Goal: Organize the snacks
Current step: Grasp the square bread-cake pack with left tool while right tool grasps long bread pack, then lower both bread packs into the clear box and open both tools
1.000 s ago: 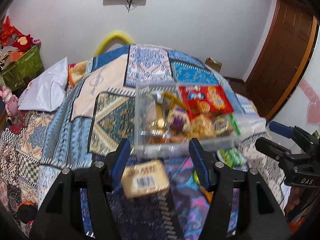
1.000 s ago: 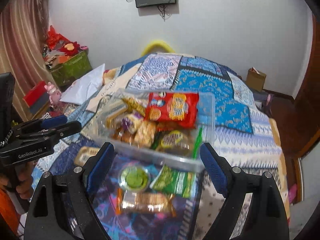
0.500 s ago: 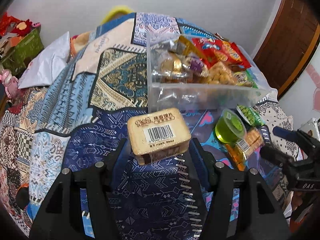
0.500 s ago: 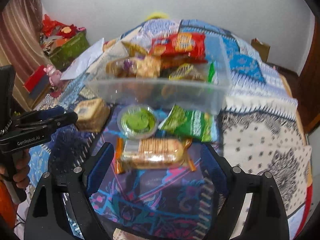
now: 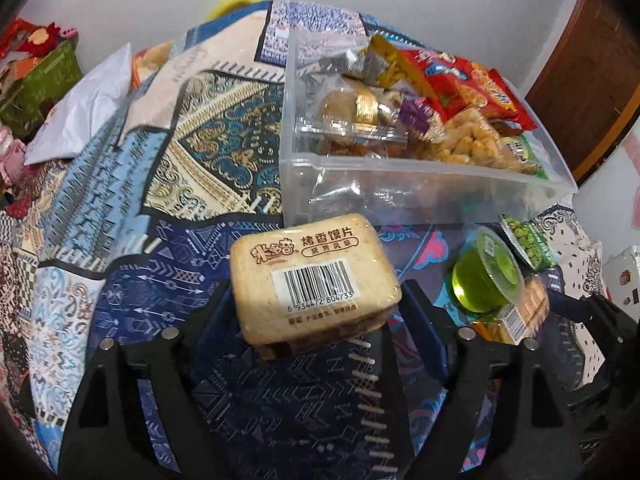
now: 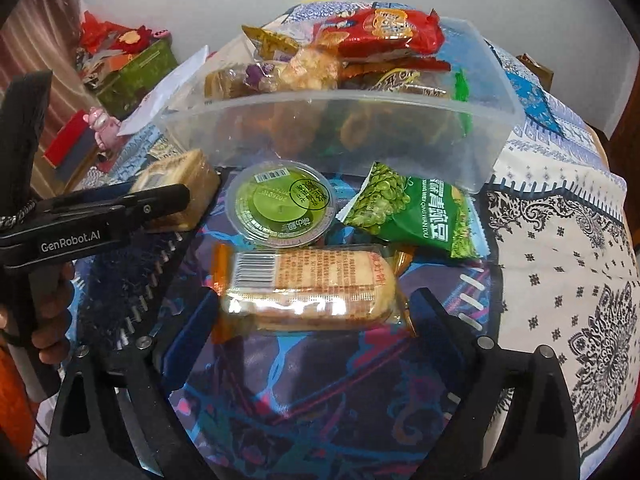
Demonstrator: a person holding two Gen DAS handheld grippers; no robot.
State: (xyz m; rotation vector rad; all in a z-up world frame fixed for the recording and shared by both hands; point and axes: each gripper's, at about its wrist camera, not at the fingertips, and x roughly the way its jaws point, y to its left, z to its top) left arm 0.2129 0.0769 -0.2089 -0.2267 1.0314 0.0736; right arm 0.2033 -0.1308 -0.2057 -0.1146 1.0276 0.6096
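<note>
My left gripper (image 5: 316, 312) wide around tan barcoded bun-slice pack (image 5: 312, 276), my right gripper (image 6: 312, 320) wide, clear-wrapped biscuit pack (image 6: 308, 292) between fingers, clear snack bin (image 6: 360, 120) ahead

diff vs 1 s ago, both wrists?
Both grippers dropped toward the bed. The left gripper now straddles the tan biscuit block; the right gripper straddles the orange-ended cracker pack. Both are open, nothing gripped. The clear bin, jelly cup and green pea bag stayed put.
</note>
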